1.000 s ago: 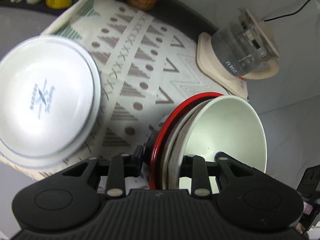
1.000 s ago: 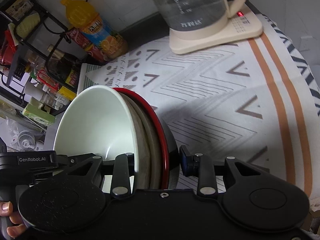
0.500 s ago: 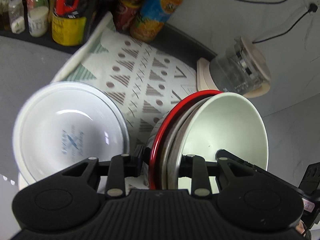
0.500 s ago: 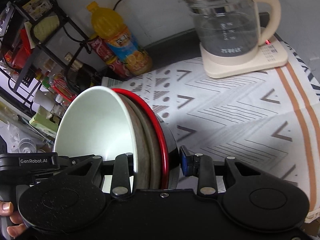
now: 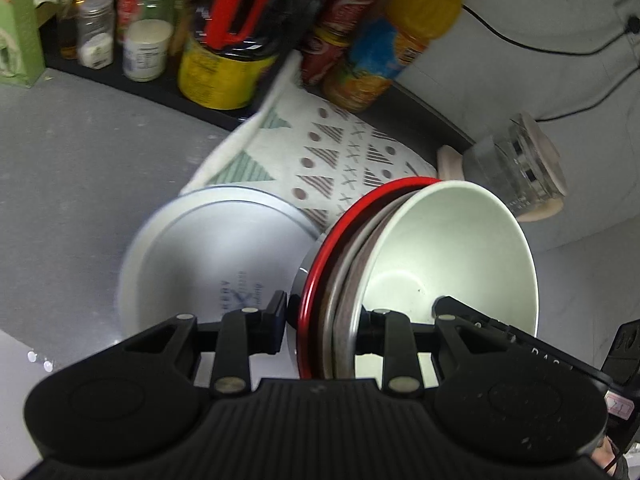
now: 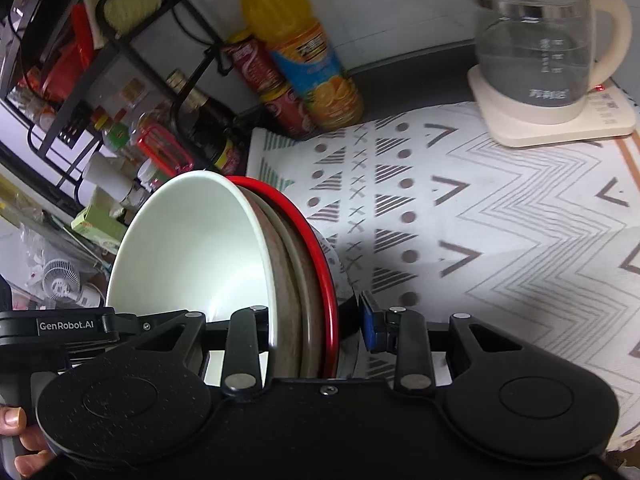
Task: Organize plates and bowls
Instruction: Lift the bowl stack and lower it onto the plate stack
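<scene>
While both grippers clamp the same nested stack of bowls (image 5: 400, 280), the stack stands on edge low in the middle of each wrist view; the left gripper (image 5: 320, 320) pinches it at the rims, one finger outside the red rim (image 5: 320, 260) and the other inside the white bowl (image 5: 452, 256); the right gripper (image 6: 316, 320) pinches the rims from the opposite side, its blue-padded finger (image 6: 370, 326) behind the red rim. Between red rim and white bowl sit brownish and grey rims. In the left view a separate white bowl with a blue mark (image 5: 212, 264) lies blurred at centre left, over the edge of the patterned cloth (image 6: 500, 220) and the grey counter (image 5: 80, 168). A glass kettle (image 6: 536, 44) on its cream base stands at the upper right of the right view, on the cloth's far corner. An orange juice bottle (image 6: 300, 52) and a red can (image 6: 268, 84) stand at top centre, beside a black rack of jars (image 6: 100, 80) at upper left. A person's fingertips (image 6: 16, 436) show at the lower left corner.
</scene>
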{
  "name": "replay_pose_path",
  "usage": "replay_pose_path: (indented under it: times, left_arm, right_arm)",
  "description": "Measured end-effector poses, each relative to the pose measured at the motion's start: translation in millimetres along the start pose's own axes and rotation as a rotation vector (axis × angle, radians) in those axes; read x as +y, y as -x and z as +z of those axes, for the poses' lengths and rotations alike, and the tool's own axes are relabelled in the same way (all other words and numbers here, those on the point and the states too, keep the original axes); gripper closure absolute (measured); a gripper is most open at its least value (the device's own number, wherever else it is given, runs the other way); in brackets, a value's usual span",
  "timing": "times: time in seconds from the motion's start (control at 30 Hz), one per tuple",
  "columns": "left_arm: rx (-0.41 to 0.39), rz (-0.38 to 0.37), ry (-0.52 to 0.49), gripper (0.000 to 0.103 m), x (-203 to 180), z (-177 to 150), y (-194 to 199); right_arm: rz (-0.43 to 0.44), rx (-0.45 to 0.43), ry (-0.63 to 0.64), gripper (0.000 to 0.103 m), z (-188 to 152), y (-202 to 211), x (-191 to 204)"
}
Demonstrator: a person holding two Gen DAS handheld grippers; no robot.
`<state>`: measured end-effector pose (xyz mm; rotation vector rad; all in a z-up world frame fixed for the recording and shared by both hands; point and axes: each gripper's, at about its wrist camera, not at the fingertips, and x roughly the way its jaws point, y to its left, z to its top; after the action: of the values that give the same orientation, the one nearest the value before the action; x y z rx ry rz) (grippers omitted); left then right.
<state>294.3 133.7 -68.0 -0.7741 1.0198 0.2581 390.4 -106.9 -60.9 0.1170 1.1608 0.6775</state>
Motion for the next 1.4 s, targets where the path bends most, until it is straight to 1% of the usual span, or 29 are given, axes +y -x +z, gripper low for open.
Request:
replay_pose_path:
  times: [0.27, 0.43, 0.7, 0.93, 1.03, 1.17, 1.4]
  left_arm:
    - [-0.008, 0.020, 0.007, 0.075, 36, 6, 7]
    - [-0.009, 0.033, 0.029, 0.075, 56, 8, 5]
    - [0.024, 0.033, 0.066, 0.075, 83, 12, -8]
    - [0.058, 0.024, 0.080, 0.075, 91, 13, -21]
    - [0.070, 0.024, 0.063, 0.075, 91, 14, -24]
    - [0.078, 0.010, 0.077, 0.075, 97, 16, -28]
    - [0.085, 0.000, 0.057, 0.073, 95, 22, -32]
  right_arm:
    - [0.014, 0.021, 0.037, 0.071, -6, -23, 32]
    - [0.013, 0.056, 0.045, 0.071, -10, -41, 43]
    - [-0.003, 0.107, 0.043, 0.071, -16, -64, 55]
    - [-0.028, 0.129, 0.029, 0.071, -22, -74, 54]
    - [-0.037, 0.136, 0.020, 0.071, -23, -76, 53]
    - [-0.044, 0.142, -0.010, 0.071, -24, -80, 51]
    - [-0.056, 0.142, -0.026, 0.070, -24, -86, 50]
